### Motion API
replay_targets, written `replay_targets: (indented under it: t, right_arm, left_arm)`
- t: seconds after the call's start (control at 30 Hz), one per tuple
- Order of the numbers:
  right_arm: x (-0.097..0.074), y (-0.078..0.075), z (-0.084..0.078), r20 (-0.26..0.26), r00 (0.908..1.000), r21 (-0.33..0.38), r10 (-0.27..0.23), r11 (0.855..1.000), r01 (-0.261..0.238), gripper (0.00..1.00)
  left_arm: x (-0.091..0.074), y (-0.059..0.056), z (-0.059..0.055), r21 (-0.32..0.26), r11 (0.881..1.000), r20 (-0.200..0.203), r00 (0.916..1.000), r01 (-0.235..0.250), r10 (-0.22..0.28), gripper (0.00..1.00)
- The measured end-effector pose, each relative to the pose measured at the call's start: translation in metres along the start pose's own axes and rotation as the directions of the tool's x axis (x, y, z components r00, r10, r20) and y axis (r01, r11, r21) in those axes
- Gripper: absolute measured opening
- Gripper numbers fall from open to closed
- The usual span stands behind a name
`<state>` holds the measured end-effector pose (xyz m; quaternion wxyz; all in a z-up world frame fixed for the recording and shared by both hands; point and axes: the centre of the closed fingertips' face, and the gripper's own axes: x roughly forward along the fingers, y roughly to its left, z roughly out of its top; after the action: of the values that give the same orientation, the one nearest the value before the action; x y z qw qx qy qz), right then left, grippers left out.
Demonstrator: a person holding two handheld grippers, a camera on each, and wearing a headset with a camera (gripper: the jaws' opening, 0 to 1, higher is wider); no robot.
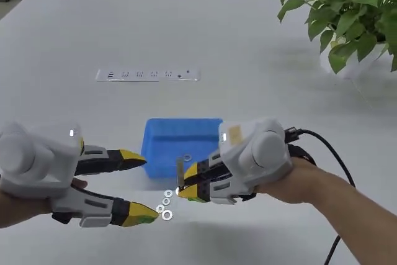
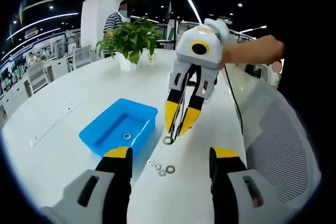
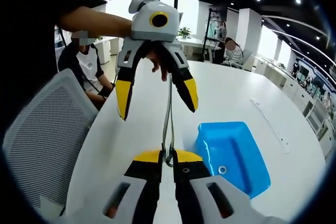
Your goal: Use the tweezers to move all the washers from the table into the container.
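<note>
My right gripper [image 1: 185, 184] is shut on metal tweezers [image 3: 168, 114] that point down at the table. In the left gripper view a washer [image 2: 168, 140] sits right at the tweezer tips; I cannot tell whether it is lifted. Several more washers [image 1: 165, 206] lie in a short row on the white table, just in front of the blue container [image 1: 180, 144]. One washer [image 1: 187, 157] lies inside the container. My left gripper [image 1: 136, 187] stands open to the left of the washers, holding nothing, and faces the right gripper [image 2: 181, 114].
A white power strip [image 1: 147, 74] lies farther back on the table. A potted plant [image 1: 353, 17] stands at the far right. A grey mesh chair [image 2: 283, 140] is beside the table, and people stand and sit in the background.
</note>
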<state>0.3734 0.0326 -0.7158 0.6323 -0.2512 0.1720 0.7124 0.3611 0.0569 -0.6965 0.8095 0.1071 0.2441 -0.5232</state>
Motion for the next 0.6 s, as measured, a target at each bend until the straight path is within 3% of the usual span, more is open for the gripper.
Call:
replay_targets:
  t: [0.33, 0.6]
  right_arm:
    - [-0.015, -0.012, 0.012, 0.015, 0.9998, -0.002, -0.014, 1.000, 0.014, 0.09]
    - [-0.025, -0.031, 0.017, 0.036, 0.9982, 0.004, -0.047, 0.999, 0.047, 0.09]
  left_arm:
    - [-0.007, 0.002, 0.000, -0.016, 0.998, 0.024, 0.9983, -0.053, 0.054, 0.74]
    - [-0.012, 0.005, 0.000, -0.033, 0.995, 0.039, 0.9948, -0.093, 0.094, 0.84]
